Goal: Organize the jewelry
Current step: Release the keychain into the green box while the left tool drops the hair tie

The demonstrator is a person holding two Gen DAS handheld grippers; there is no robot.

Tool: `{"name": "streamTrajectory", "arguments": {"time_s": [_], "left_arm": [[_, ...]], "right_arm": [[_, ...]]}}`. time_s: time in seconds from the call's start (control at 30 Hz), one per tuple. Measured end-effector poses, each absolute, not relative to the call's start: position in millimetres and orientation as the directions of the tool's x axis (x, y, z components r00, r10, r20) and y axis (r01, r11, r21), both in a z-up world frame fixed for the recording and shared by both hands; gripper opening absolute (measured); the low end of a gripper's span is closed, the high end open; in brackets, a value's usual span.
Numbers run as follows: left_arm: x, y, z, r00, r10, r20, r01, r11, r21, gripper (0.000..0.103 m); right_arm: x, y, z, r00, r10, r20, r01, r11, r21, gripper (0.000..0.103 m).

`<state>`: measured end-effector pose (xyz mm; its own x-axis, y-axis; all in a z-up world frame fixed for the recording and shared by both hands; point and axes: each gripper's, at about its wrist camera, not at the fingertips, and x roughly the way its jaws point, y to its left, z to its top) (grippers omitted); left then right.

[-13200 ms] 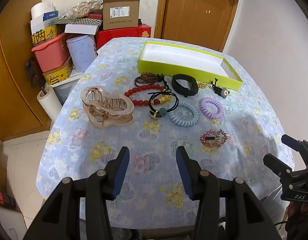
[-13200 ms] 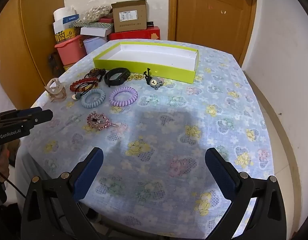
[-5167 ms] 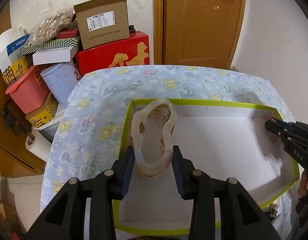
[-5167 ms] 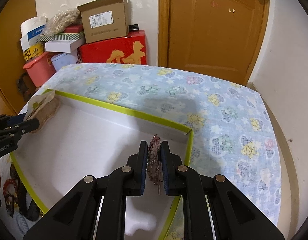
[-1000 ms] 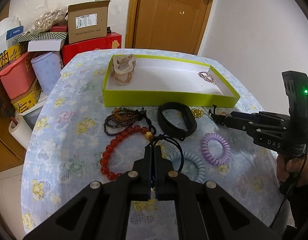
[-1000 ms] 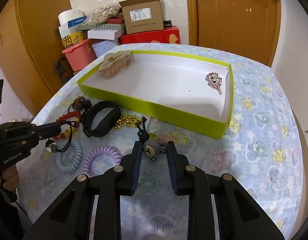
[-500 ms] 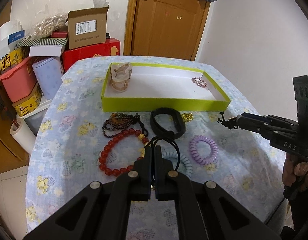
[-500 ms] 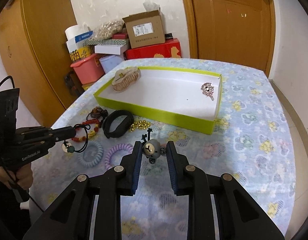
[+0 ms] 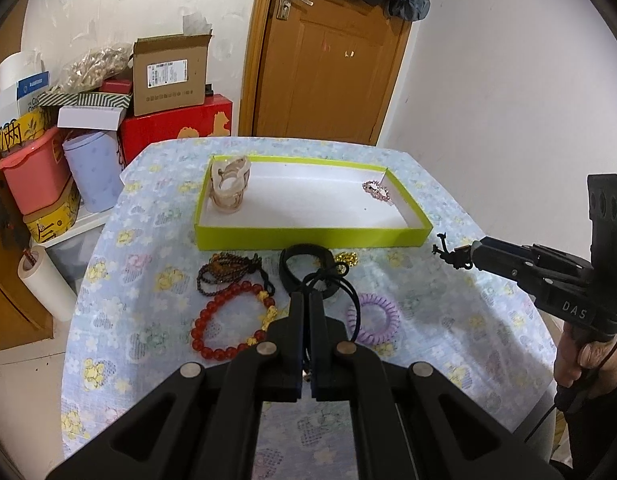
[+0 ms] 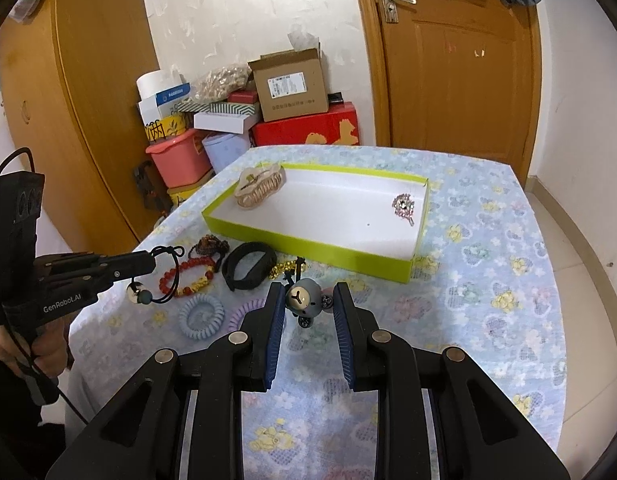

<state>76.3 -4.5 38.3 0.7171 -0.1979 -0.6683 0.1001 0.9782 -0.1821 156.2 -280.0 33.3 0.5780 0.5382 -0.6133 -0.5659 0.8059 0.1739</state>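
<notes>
Tray (image 10: pixel 340 252) with two clips; each hand-held gripper clenched on one hair tie.

Bright even light, fisheye-bent edges, sharp

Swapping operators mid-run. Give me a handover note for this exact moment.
Left gripper: shut on a black hair tie with beads, lifted off the table.
Right gripper: shut on a grey bear charm, also in the air.
Done: hair claw and sparkly pink clip lie in the green tray, at opposite ends.
Left on the tablecloth in front of the tray: red bead bracelet, dark bead bracelet, black band, gold chain, blue coil tie, purple coil tie.
Next, probably: drop both held pieces in the tray.
</notes>
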Motion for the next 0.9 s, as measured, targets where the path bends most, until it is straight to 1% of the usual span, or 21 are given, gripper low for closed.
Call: {"name": "streamTrajectory", "arguments": {"time_s": [0.3,0.53,0.73,0.9], "left_arm": [[92,-4,51,0.732,-0.192,-0.653,0.101,0.980,-0.174,0.002],[118,-3,58,0.746,-0.171,-0.644,0.091,0.984,-0.155,0.002],[147,-1,56,0.743,-0.149,-0.652,0.077,0.988,-0.137,0.002],[171,8,45,0.732,-0.120,-0.671,0.049,0.991,-0.123,0.002]], "right_arm": [[168,-280,46,0.600,0.541,-0.590,-0.564,0.808,0.167,0.026],[188,-276,51,0.614,0.536,-0.580,-0.563,0.812,0.155,0.026],[214,-275,49,0.620,0.522,-0.586,-0.548,0.822,0.152,0.026],[236,-274,37,0.620,0.495,-0.609,-0.529,0.837,0.142,0.026]]}}
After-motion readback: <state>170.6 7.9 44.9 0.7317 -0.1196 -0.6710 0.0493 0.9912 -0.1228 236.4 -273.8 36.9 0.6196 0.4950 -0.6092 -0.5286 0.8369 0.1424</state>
